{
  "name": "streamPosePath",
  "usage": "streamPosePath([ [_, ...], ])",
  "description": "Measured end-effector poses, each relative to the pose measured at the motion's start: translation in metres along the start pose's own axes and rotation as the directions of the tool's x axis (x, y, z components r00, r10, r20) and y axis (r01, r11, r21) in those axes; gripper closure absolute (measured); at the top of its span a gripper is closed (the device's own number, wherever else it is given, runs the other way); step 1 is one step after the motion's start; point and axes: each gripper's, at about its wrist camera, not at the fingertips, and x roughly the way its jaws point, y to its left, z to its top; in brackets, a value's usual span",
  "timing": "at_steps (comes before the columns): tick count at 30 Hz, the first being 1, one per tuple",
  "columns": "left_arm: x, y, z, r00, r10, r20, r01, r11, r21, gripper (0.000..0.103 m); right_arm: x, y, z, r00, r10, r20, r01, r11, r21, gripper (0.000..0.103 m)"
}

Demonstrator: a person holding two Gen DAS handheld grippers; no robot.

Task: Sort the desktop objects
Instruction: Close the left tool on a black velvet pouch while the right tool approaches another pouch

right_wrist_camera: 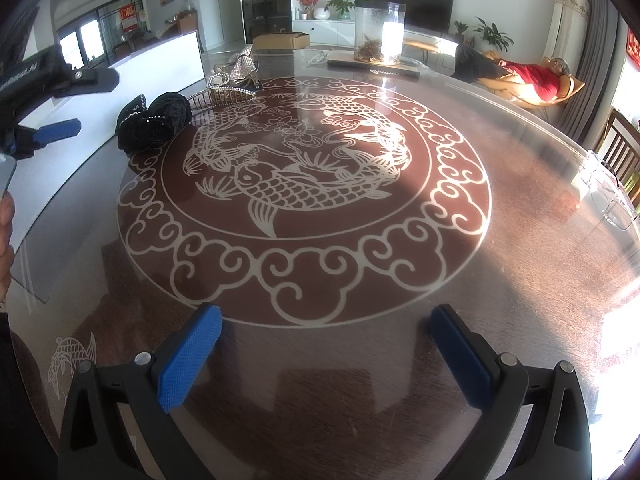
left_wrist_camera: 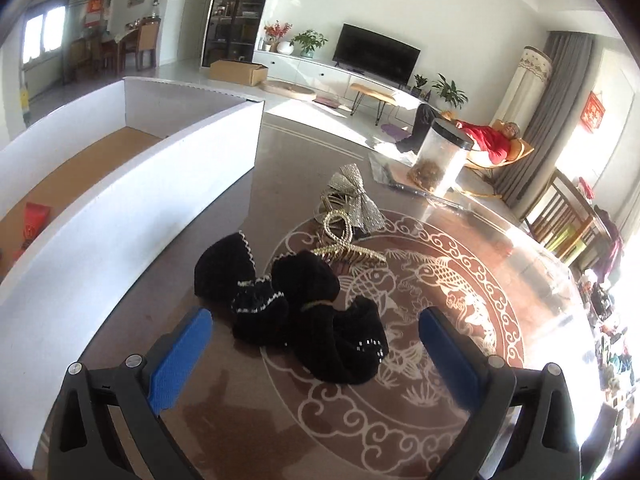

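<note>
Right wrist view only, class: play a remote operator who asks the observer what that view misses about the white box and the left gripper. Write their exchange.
Operator: Is anything inside the white box?
Observer: Yes, a red packet lies on its brown floor, near one end.
Operator: Is the left gripper holding anything?
Observer: No. Its jaws stand open, and the black velvet hair bow lies ungrasped on the table just ahead of them.
</note>
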Motion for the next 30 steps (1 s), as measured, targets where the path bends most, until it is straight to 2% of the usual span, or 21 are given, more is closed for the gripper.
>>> streamPosePath([
  [3, 0.043, -0.009, 0.017, 0.989, 0.12, -0.085, -0.119, 0.993, 0.01, 0.0, 0.0, 0.0, 0.0, 1.0, 0.0, 0.0, 0.0, 1.0, 0.0, 0.0],
  [5, 0.065, -0.01, 0.008, 0.97, 0.193, -0.148, -0.181, 0.979, 0.09, 0.0, 0.0, 0.0, 0.0, 1.0, 0.0, 0.0, 0.0, 1.0, 0.0, 0.0],
  [6, 0.068, -0.008, -0.001, 0.965, 0.206, -0.163, -0.186, 0.974, 0.128, 0.0, 0.0, 0.0, 0.0, 1.0, 0.0, 0.0, 0.0, 1.0, 0.0, 0.0],
  [9, 0.055, 0.008, -0.032, 0.967, 0.175, -0.184, -0.134, 0.967, 0.216, 0.0, 0.0, 0.0, 0.0, 1.0, 0.0, 0.0, 0.0, 1.0, 0.0, 0.0],
  [12, 0.024, 0.034, -0.053, 0.971, 0.167, -0.17, -0.118, 0.956, 0.268, 0.0, 0.0, 0.0, 0.0, 1.0, -0.002, 0.001, 0.002, 1.0, -0.001, 0.0],
  [15, -0.001, 0.045, -0.055, 0.985, 0.079, -0.15, -0.039, 0.967, 0.252, 0.0, 0.0, 0.0, 0.0, 1.0, -0.001, 0.0, 0.001, 1.0, -0.001, 0.0],
  [17, -0.009, 0.039, -0.05, 0.992, 0.01, -0.129, 0.024, 0.963, 0.267, 0.0, 0.0, 0.0, 0.0, 1.0, -0.001, 0.0, 0.001, 1.0, -0.001, 0.0],
  [20, 0.002, 0.02, -0.046, 0.99, -0.019, -0.141, 0.067, 0.936, 0.346, 0.0, 0.0, 0.0, 0.0, 1.0, -0.001, 0.0, 0.001, 1.0, -0.001, 0.0],
  [24, 0.033, -0.001, -0.056, 0.979, 0.027, -0.204, 0.07, 0.889, 0.452, 0.0, 0.0, 0.0, 0.0, 1.0, -0.001, 0.0, 0.001, 1.0, -0.001, 0.0],
  [25, 0.034, -0.002, -0.061, 0.979, 0.025, -0.201, 0.073, 0.882, 0.465, 0.013, 0.0, 0.0, 0.0, 1.0, -0.001, 0.0, 0.001, 1.0, -0.001, 0.0],
  [26, 0.033, -0.001, -0.065, 0.979, 0.011, -0.202, 0.087, 0.879, 0.469, 0.032, 0.0, 0.0, 0.0, 1.0, -0.001, 0.0, 0.001, 1.0, -0.001, 0.0],
  [27, 0.033, 0.002, -0.067, 0.977, -0.002, -0.212, 0.1, 0.886, 0.453, 0.057, 0.0, 0.0, 0.0, 1.0, -0.001, 0.0, 0.001, 1.0, -0.001, 0.0],
  [28, 0.03, 0.007, -0.067, 0.98, -0.013, -0.198, 0.097, 0.902, 0.42, 0.07, 0.0, 0.0, 0.0, 1.0, -0.001, 0.0, 0.001, 1.0, -0.001, 0.0],
  [30, 0.023, 0.022, -0.068, 0.984, 0.025, -0.175, 0.038, 0.937, 0.346, 0.071, 0.0, 0.0, 0.0, 1.0, -0.001, 0.0, 0.001, 1.0, -0.001, 0.0],
])
